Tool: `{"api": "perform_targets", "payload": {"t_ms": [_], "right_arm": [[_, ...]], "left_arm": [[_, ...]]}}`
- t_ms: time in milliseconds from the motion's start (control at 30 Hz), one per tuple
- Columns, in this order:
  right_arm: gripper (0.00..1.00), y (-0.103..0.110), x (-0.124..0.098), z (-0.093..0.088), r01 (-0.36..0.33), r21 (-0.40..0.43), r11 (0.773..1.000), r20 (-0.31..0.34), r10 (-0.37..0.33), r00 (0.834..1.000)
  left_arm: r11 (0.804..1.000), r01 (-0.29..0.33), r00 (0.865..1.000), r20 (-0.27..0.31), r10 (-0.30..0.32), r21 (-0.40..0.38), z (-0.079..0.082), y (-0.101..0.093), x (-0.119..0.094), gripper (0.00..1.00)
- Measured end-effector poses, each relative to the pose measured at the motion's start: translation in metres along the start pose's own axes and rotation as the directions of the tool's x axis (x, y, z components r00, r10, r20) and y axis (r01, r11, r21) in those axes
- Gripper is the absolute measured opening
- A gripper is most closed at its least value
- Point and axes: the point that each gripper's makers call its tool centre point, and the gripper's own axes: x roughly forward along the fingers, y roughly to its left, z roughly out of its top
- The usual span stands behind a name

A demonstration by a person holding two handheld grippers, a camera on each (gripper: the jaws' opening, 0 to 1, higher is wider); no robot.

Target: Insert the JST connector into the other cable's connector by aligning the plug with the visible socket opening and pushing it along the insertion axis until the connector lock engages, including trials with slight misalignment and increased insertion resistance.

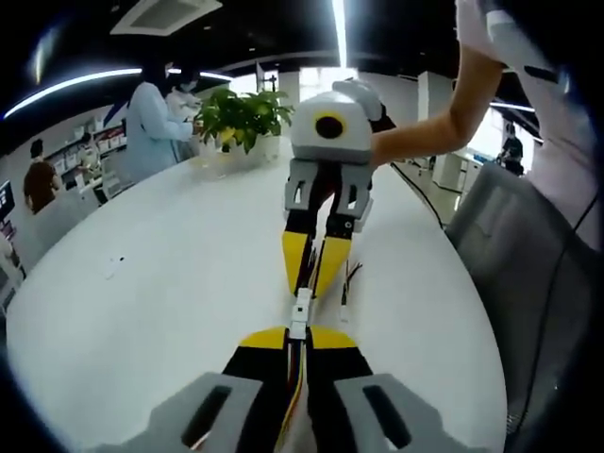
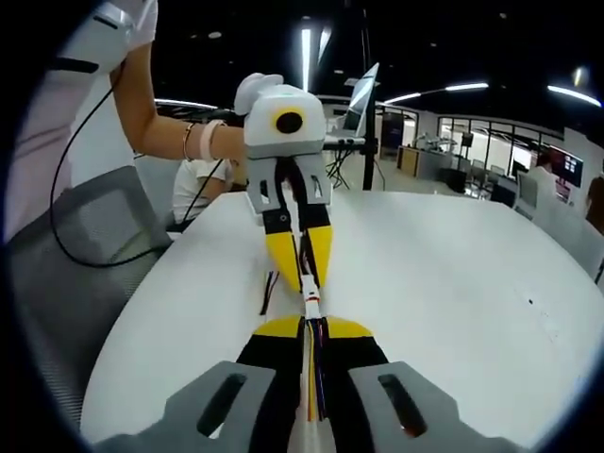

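Note:
Over the white table (image 1: 160, 293), my two grippers face each other tip to tip. My left gripper (image 1: 297, 336) is shut on a cable with yellow and red wires. Its white JST connector (image 1: 300, 310) sticks out past the yellow fingertips. My right gripper (image 1: 313, 286) comes in from above, shut on the other cable. In the right gripper view, my right gripper (image 2: 311, 328) holds dark and yellow wires. The white connector (image 2: 311, 306) lies between it and my left gripper (image 2: 304, 281). The two connectors meet end to end; I cannot tell whether they are locked.
A spare loose cable (image 1: 347, 286) (image 2: 269, 289) lies on the table beside the grippers. A potted plant (image 1: 243, 117) stands at the far edge with people behind it. A grey chair (image 1: 528, 245) is by the table, and a laptop (image 2: 362, 96) sits beyond.

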Motion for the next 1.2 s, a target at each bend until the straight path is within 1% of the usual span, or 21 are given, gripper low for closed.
{"api": "perform_targets", "payload": {"t_ms": [133, 267, 367, 433, 500, 633, 867, 1033, 1167, 1200], "right_arm": [[0.03, -0.0008, 0.0002, -0.0007, 0.000, 0.002, 1.000, 0.001, 0.000, 1.000], [0.03, -0.0001, 0.0008, -0.0019, -0.004, -0.002, 1.000, -0.003, 0.004, 1.000], [0.03, 0.0008, 0.0012, -0.0014, -0.008, 0.002, 1.000, 0.001, 0.008, 1.000], [0.03, 0.0002, 0.0013, -0.0012, -0.004, -0.001, 1.000, 0.000, 0.004, 1.000], [0.03, -0.0002, 0.0012, -0.0014, -0.004, -0.001, 1.000, 0.000, 0.004, 1.000], [0.03, -0.0006, 0.0005, -0.0002, -0.002, -0.003, 1.000, 0.006, 0.002, 1.000], [0.03, -0.0008, -0.0010, 0.0000, -0.002, -0.013, 1.000, 0.008, 0.002, 1.000], [0.03, 0.0020, -0.0006, 0.0012, -0.009, -0.028, 1.000, 0.007, 0.009, 1.000], [0.03, 0.0018, -0.0022, 0.0034, -0.008, -0.028, 1.000, 0.018, 0.008, 1.000], [0.03, 0.0014, -0.0028, 0.0040, -0.006, -0.027, 1.000, 0.021, 0.007, 1.000]], "left_arm": [[1.000, 0.004, 1.000, -0.005, -0.004, 0.010, -0.0002, -0.0009, 0.0007, 0.00], [1.000, 0.006, 1.000, -0.021, -0.006, 0.023, -0.0012, -0.0016, 0.0021, 0.00], [1.000, 0.011, 1.000, -0.018, -0.010, 0.024, -0.0003, -0.0021, 0.0025, 0.00], [0.999, 0.009, 1.000, -0.021, -0.008, 0.046, 0.0003, -0.0015, 0.0029, 0.00], [0.999, 0.009, 1.000, -0.021, -0.008, 0.048, 0.0005, -0.0016, 0.0030, 0.00], [0.999, 0.011, 1.000, -0.015, -0.010, 0.053, 0.0025, -0.0013, 0.0034, 0.00], [0.996, 0.014, 1.000, -0.011, -0.013, 0.092, 0.0048, -0.0019, 0.0044, 0.00], [0.995, 0.025, 1.000, -0.009, -0.024, 0.096, 0.0057, -0.0046, 0.0052, 0.00], [0.995, 0.024, 1.000, 0.002, -0.024, 0.093, 0.0071, -0.0043, 0.0040, 0.00], [0.996, 0.021, 1.000, 0.012, -0.022, 0.082, 0.0084, -0.0035, 0.0035, 0.00]]}}
